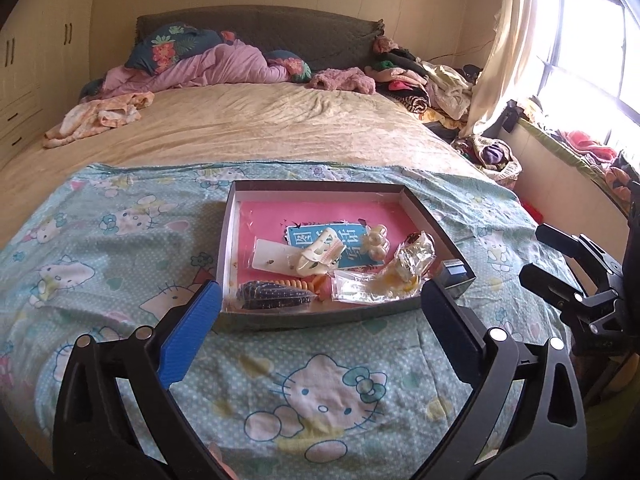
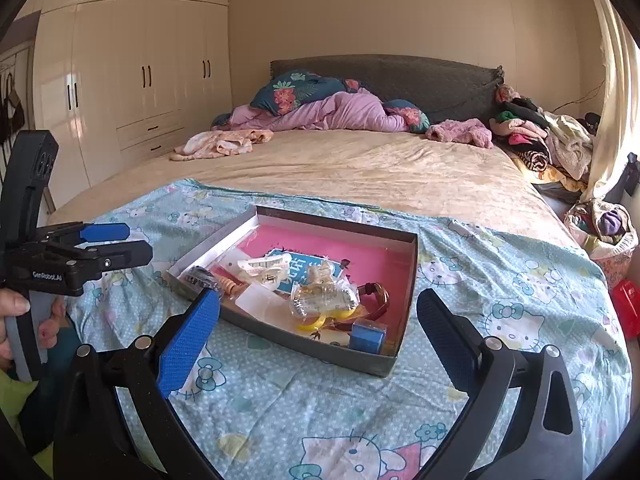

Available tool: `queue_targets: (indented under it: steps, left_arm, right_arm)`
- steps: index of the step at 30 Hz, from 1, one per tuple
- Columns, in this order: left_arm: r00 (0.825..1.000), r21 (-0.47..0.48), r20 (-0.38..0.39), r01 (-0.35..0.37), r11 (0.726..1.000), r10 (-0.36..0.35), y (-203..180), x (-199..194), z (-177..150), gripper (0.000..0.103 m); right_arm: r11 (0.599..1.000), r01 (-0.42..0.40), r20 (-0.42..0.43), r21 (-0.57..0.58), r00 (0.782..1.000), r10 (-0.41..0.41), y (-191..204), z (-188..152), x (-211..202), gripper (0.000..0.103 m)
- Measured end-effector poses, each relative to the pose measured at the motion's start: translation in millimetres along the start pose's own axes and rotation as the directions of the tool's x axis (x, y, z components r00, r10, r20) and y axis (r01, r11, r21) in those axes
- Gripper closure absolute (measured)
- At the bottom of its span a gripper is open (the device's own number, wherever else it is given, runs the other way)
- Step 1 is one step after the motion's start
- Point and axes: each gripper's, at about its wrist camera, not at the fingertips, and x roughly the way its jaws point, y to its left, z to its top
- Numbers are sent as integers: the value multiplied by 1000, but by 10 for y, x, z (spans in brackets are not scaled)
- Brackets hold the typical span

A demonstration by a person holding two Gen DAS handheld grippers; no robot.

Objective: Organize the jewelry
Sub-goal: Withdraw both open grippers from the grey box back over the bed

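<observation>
Jewelry and small accessories lie jumbled in a shallow grey box (image 1: 240, 216) with a pink floor, which sits on a Hello Kitty blanket (image 1: 120, 240) spread over the foot of the bed (image 1: 260, 120). Among the pieces we make out a cream claw hair clip (image 1: 322, 254), a cluster of pearl beads (image 1: 378, 242), a blue printed card (image 1: 308, 240), a dark patterned pouch (image 1: 272, 298) at the near edge, and a small blue cube (image 2: 368, 336) in the near right corner. A brown strap (image 2: 374, 292) curls beside a crinkled clear packet (image 2: 320, 298); it may be a watch, though we cannot be sure through the plastic. Our left gripper (image 1: 320, 316) hovers just short of the box's near wall, fingers spread wide and empty. Our right gripper (image 2: 318, 316) is likewise wide apart with nothing between its fingers, poised over the box's near corner. In the right wrist view the left gripper appears side-on at the left edge.
</observation>
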Motion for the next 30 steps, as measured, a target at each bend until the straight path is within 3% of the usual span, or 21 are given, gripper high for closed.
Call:
queue_targets:
  steps: [6, 20, 30]
  left_arm:
    - [1000, -13, 12, -19, 1000, 20, -18, -142, -165, 10]
    - [999, -25, -10, -40, 999, 40, -12, -137, -471, 10]
    - [999, -25, -9, -42, 999, 42, -3, -153, -497, 10]
  right_arm:
    - [999, 25, -3, 21, 1000, -25, 4, -97, -103, 5]
    - [996, 19, -100, 83, 995, -10, 115, -499, -56, 5]
    - [997, 5, -112, 76, 994, 4, 195, -521, -46, 5]
